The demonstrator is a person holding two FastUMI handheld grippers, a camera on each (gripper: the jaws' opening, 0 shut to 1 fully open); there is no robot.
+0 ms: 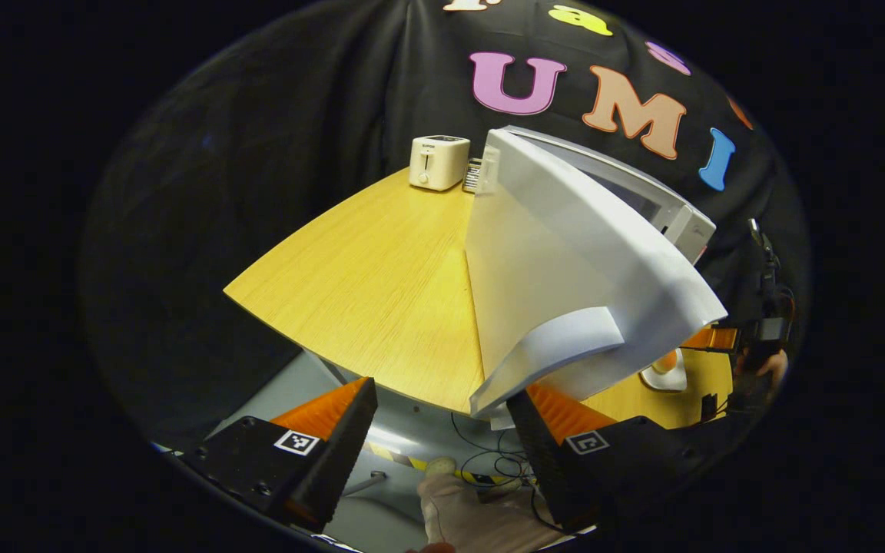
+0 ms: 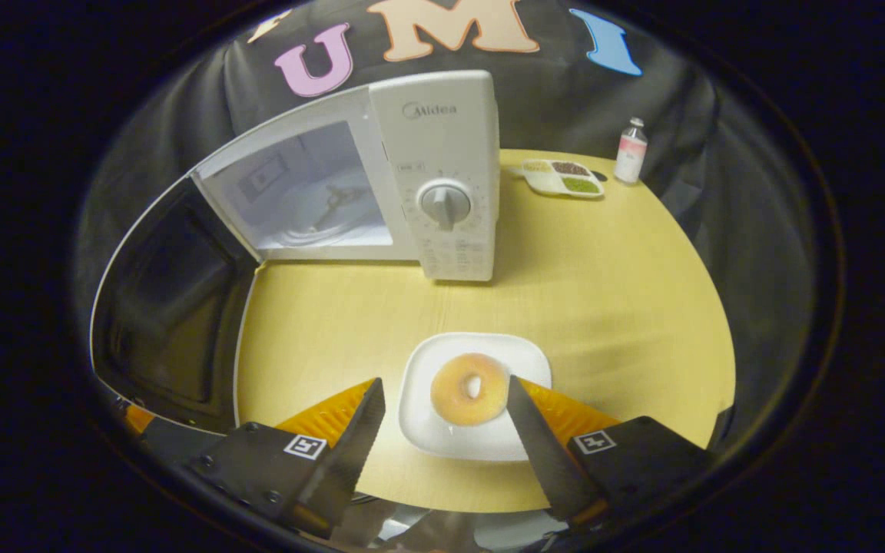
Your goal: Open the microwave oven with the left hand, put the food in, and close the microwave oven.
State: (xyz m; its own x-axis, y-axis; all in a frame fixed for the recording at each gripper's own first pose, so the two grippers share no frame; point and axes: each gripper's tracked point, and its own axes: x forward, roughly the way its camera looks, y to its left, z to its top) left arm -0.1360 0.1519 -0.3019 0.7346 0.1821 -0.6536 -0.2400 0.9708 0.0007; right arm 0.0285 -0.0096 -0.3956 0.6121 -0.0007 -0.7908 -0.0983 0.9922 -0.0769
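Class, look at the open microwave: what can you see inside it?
Inside the microwave, a glass turntable on the white floor; no food. The cavity's right part is hidden behind the control panel.

This is a staged recording booth dressed as a kitchen corner. A black cloth wall drapes behind a round light-wood table. At the upper centre of the right gripper view stands a white microwave oven; a cream toaster sits upper centre in the left gripper view. Loose cables trail on the grey floor at the bottom.
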